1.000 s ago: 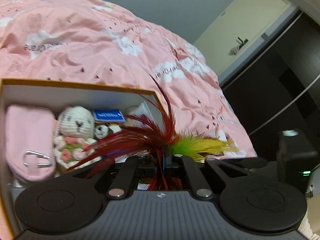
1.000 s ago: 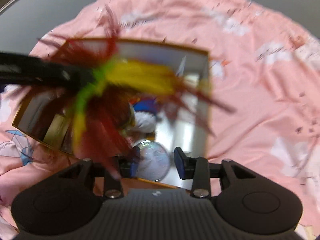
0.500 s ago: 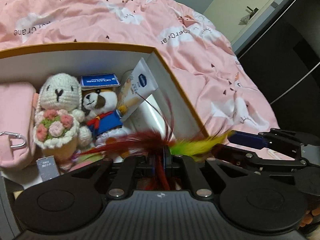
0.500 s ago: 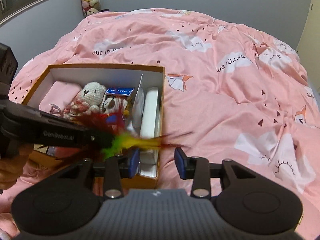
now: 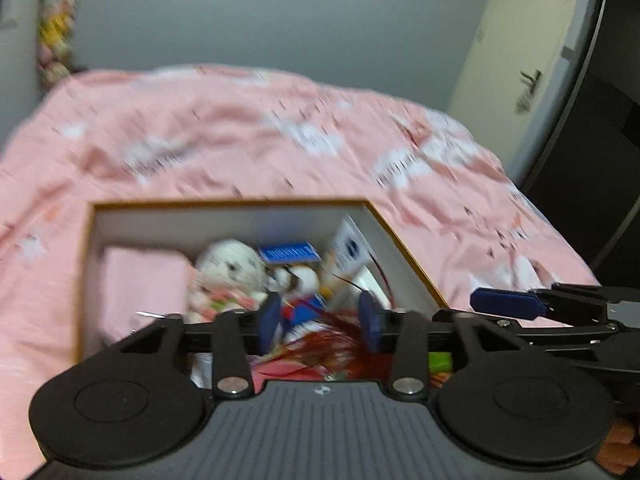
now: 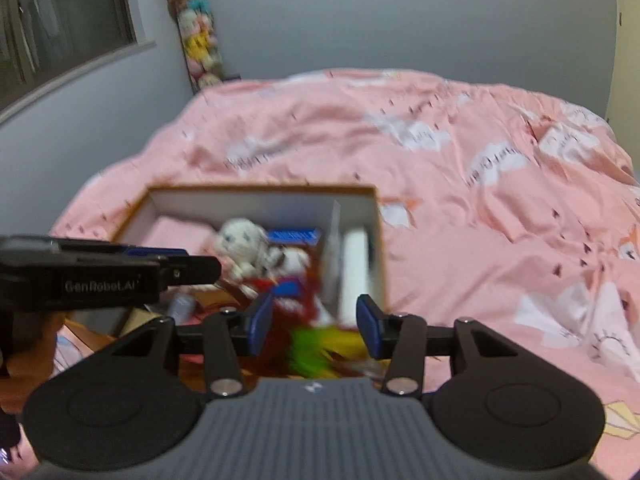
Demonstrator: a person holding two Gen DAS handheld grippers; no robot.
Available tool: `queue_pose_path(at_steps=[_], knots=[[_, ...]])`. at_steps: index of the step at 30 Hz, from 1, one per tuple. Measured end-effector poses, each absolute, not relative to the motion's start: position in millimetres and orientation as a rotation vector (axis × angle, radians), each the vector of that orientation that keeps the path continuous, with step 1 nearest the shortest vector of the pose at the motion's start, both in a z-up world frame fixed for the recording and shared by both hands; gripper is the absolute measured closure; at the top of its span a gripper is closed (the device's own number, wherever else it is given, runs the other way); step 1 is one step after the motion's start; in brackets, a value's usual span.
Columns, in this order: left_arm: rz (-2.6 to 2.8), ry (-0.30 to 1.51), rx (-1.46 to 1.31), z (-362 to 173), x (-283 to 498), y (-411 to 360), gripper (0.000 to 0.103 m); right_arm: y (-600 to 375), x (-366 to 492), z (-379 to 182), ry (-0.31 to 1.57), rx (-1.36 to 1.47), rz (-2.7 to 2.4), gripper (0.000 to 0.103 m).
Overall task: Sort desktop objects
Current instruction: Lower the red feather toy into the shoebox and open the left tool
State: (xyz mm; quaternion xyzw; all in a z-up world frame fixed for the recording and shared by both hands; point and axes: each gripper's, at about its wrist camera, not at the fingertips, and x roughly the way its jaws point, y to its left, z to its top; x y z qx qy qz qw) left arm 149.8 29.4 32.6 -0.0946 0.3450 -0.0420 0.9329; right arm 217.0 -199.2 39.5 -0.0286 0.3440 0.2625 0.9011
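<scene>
An open orange-rimmed box [image 5: 404, 236] [image 6: 378, 216] sits on the pink bed. It holds a white crochet bunny [image 5: 232, 268] [image 6: 242, 244], a small plush dog [image 5: 300, 280], a blue card [image 5: 290, 252], a pink pouch [image 5: 140, 284] and a white tube [image 6: 354, 268]. The red, green and yellow feather toy [image 5: 344, 344] [image 6: 316, 344] lies loose at the box's near end. My left gripper [image 5: 320, 320] is open above it, holding nothing. My right gripper [image 6: 314, 322] is open and empty just above the feathers.
The pink duvet [image 6: 480, 200] covers the whole bed around the box. A door [image 5: 520, 40] and a dark wardrobe [image 5: 600, 140] stand at the right. A column of plush toys [image 6: 196, 32] hangs in the far corner by a window.
My left gripper opened and let go of the feather toy, which dropped into the box's near end. Both grippers pulled back and up, and the views are blurred by motion.
</scene>
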Motion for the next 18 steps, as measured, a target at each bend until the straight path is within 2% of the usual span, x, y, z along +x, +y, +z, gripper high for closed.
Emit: queue_pose_path(at_steps=[2, 5, 6, 10, 18], knots=[[-0.021, 0.656, -0.164, 38, 139, 32, 0.044, -194, 212, 43, 0.674, -0.035, 0.566, 0.048], [0.08, 0.595, -0.108, 43, 125, 35, 0.03, -185, 205, 48, 0.63, -0.026, 0.585, 0.039], [0.108, 0.579, -0.092, 44, 122, 36, 0.028, -181, 203, 49, 0.615, -0.032, 0.587, 0.036], [0.141, 0.588, -0.09, 43, 115, 41, 0.016, -171, 195, 50, 0.578, -0.055, 0.578, 0.031], [0.154, 0.687, -0.078, 18, 112, 45, 0.016, -159, 189, 36, 0.618, -0.088, 0.558, 0.025]])
